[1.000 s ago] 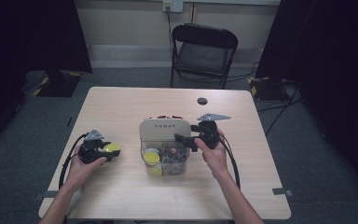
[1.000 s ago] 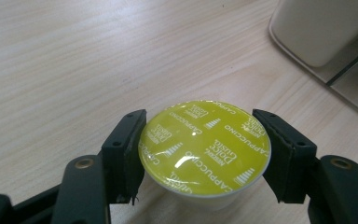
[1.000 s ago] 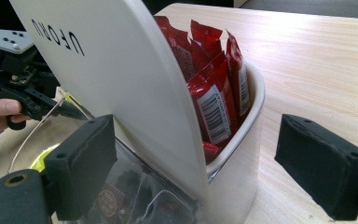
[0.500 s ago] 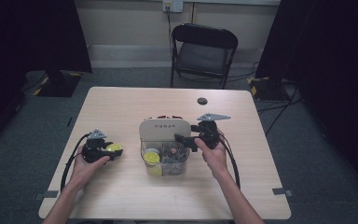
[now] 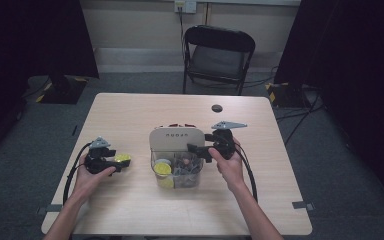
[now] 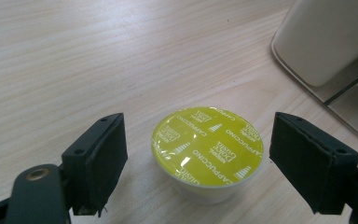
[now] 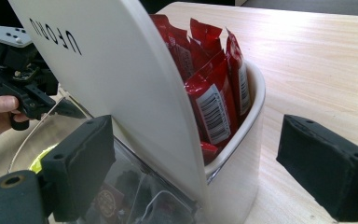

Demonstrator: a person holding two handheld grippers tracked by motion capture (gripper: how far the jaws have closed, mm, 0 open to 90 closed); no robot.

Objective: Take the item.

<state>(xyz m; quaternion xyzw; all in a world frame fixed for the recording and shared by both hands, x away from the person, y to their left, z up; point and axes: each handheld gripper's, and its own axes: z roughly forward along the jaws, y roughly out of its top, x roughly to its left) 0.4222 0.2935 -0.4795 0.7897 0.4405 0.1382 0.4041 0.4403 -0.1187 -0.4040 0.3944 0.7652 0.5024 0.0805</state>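
In the high view, the left hand-held gripper (image 5: 121, 163) lay low on the tabletop (image 5: 130, 115) near its left edge, with a yellow-lidded coffee capsule (image 5: 122, 158) at its tip. Bare wood lay open behind it and toward the near edge. The right hand-held gripper (image 5: 196, 149) was held at the right side of a clear organizer box (image 5: 176, 167) in the middle, pointing left at it.

In the left gripper view, the capsule (image 6: 208, 148) sat on the wood, foil lid facing up, between the two jaws without touching either; the jaws had just been opening and stood apart, with a gap on each side. The box's pale corner (image 6: 326, 42) lay well off at upper right.

In the right gripper view, the jaws stood wide apart, straddling the box's white end compartment (image 7: 233, 154), where red sachets (image 7: 214, 93) stood upright, long axis vertical. Neither pad visibly pressed the box. Open tabletop stretched away to the right.
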